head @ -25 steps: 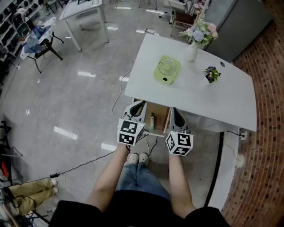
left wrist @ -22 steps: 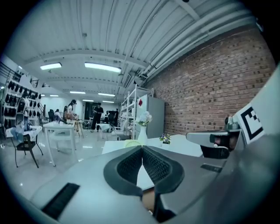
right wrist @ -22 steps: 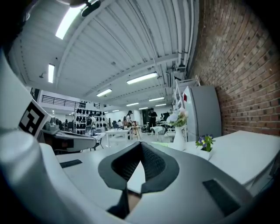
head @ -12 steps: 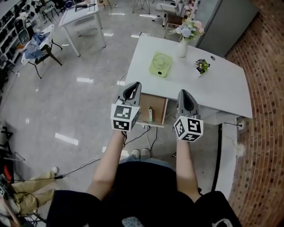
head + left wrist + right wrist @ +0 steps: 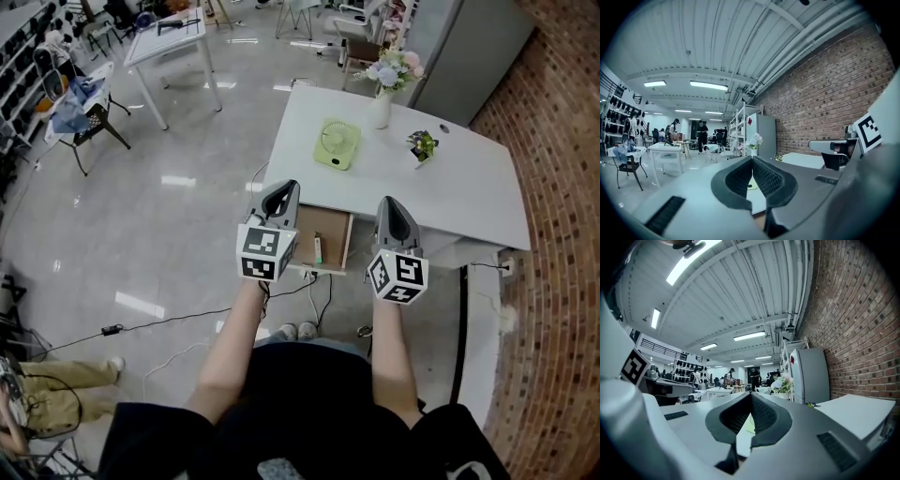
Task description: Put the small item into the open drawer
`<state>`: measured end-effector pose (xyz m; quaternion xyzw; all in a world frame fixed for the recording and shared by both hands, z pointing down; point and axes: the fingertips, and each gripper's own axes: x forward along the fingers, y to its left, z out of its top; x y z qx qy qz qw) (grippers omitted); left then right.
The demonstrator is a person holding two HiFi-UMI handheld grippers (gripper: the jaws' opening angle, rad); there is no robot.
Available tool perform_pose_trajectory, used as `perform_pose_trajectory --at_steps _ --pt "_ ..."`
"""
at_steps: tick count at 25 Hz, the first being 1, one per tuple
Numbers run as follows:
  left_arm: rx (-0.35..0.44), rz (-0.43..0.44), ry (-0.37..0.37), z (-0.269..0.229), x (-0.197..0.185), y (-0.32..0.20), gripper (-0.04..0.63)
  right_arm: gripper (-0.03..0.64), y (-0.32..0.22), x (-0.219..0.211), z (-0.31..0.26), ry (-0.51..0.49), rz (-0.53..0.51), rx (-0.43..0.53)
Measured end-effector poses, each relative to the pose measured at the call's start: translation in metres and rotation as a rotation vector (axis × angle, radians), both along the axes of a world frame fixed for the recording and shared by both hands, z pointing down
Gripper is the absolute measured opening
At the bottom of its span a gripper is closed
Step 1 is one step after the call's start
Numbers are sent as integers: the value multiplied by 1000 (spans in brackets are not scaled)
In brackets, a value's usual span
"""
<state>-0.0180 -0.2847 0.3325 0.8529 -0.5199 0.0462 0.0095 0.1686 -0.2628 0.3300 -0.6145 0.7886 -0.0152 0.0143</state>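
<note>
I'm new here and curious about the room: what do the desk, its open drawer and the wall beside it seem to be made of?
Desk: smooth, even white top with a dull sheen, probably laminate or painted board.
Drawer: flat brown inside, which looks like wood or fibreboard.
Wall: rough red brick, with mortar lines showing.

Left claw (image 5: 281, 191): jaws closed tip to tip, nothing between them. Right claw (image 5: 393, 207): jaws closed, likewise empty. Both claws point level and forward, side by side and apart. Left forearm (image 5: 234, 349) and right forearm (image 5: 389, 361) extend forward, bare, roughly parallel.
</note>
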Motion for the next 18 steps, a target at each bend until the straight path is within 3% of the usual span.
perform_pose_trajectory --at_steps 18 --pt "-28 4 0 10 7 6 23 -2 5 5 6 -2 2 -20"
